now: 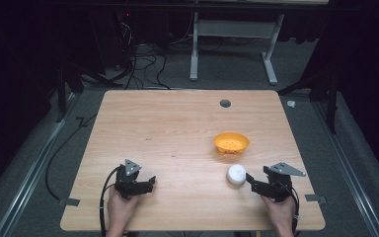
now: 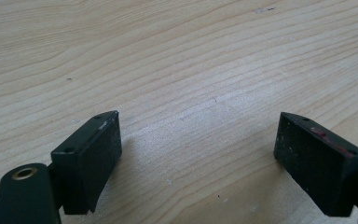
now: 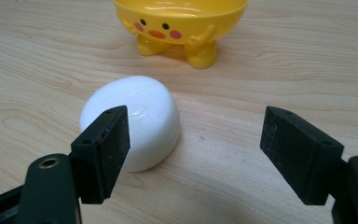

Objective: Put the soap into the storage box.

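A white rounded lump point(image 1: 236, 174) point(image 3: 137, 120) lies on the wooden table point(image 1: 168, 128), just in front of a yellow chick-shaped bowl point(image 1: 231, 142) point(image 3: 179, 23). My right gripper point(image 1: 251, 181) point(image 3: 196, 151) is open, low over the table just right of the lump; its left jaw overlaps the lump's near side and the gap between the jaws holds nothing. My left gripper point(image 1: 148, 183) point(image 2: 198, 158) is open near the table's front left, with only bare wood between its jaws.
A small dark round hole point(image 1: 225, 103) sits near the table's far edge. Beyond the table stand a white desk frame point(image 1: 234, 39) and loose cables point(image 1: 143, 64) on the floor. A hand holds each gripper at the front edge.
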Motion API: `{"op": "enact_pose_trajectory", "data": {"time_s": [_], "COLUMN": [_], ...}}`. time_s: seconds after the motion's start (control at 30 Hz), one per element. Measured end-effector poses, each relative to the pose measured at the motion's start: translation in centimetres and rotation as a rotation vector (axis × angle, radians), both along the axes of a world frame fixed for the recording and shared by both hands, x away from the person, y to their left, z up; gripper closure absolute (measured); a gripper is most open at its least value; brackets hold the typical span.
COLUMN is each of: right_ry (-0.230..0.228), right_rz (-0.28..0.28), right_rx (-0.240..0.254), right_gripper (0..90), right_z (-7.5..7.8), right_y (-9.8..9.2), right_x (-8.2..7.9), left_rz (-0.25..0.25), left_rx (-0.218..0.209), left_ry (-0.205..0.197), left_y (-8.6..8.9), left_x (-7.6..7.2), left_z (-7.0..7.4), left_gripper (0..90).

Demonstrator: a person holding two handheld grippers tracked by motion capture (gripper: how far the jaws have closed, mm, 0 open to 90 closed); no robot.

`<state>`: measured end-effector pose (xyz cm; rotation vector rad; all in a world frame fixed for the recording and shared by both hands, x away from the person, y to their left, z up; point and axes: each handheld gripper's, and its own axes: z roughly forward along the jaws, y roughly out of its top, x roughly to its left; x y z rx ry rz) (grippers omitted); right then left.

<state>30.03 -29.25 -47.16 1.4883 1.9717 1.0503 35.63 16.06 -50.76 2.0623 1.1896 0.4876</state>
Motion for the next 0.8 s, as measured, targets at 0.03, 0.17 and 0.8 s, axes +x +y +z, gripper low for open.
{"op": "enact_pose_trajectory", "data": {"time_s": [0.03, 0.17, 0.8], "right_ry": [0.001, -0.007, 0.020], "right_rz": [0.003, 0.017, 0.097], "right_rx": [0.003, 0.001, -0.042], "right_gripper": [24.4, 23.8, 18.5], "right_z": [0.0, 0.1, -0.1], "right_y": [0.1, 0.6, 3.3], "right_x": [0.0, -0.1, 0.8], "left_rz": [0.000, 0.000, 0.000], "left_rx": [0.000, 0.000, 0.000], "left_ry": [0.000, 0.000, 0.000], "left_y": [0.0, 0.0, 0.0], "left_x": [0.0, 0.0, 0.0], "left_z": [0.0, 0.0, 0.0], "left_gripper": [15.3, 15.3, 15.3]}}
